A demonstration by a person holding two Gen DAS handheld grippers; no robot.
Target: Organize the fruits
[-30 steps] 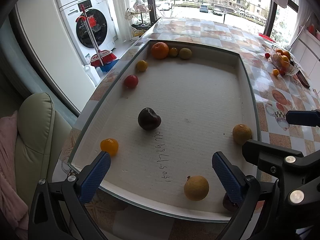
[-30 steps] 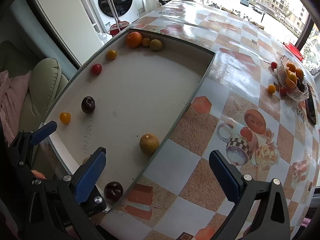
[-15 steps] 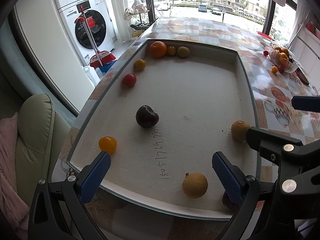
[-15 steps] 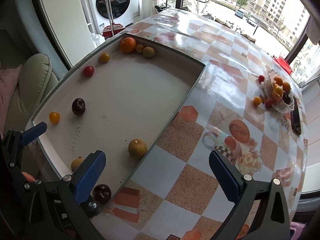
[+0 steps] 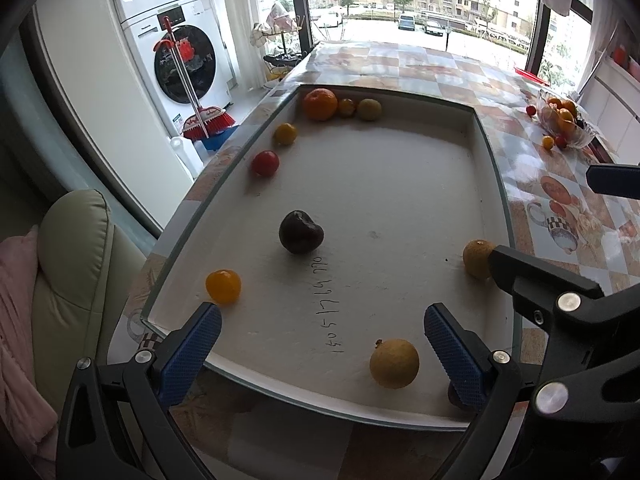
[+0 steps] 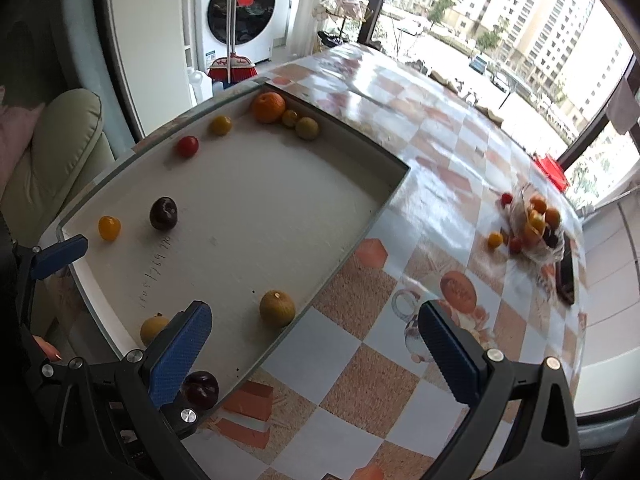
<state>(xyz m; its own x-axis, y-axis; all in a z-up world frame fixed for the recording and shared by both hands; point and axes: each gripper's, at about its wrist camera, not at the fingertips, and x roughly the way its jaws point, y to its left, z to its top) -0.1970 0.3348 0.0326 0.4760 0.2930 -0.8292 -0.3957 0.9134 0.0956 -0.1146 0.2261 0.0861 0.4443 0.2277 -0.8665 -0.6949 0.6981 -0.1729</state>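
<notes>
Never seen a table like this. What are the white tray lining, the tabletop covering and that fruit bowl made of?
Tray lining: probably foam or matte board, dull, pen-marked. Tabletop covering: seemingly glossy printed vinyl, reflecting the windows. Fruit bowl: clear glass or plastic; cannot tell which.

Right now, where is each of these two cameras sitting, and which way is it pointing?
Left wrist: on the left gripper, above the tray's near edge, looking along the tray; its open blue fingers and the right gripper's black frame show.
Right wrist: on the right gripper, over the tray's right corner, facing the checked tablecloth and glass bowl.
Shared: tray, dark plum, big orange.
</notes>
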